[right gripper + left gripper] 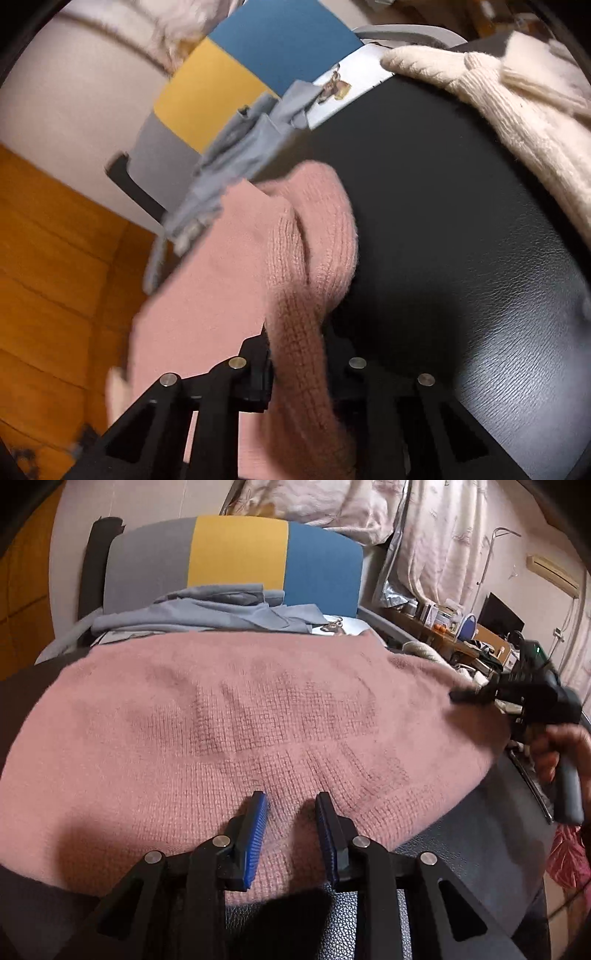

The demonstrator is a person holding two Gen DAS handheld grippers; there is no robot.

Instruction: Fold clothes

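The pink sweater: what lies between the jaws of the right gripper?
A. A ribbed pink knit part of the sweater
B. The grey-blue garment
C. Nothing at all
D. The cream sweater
A: in the right wrist view a ribbed fold of the pink sweater runs down between the jaws of the right gripper, which are closed on it.

A black leather surface (461, 221) lies near; at its far edge stands a grey, yellow and blue panel (236, 554). Orange wooden floor (55, 258) left, cluttered desk (443, 627) far right.
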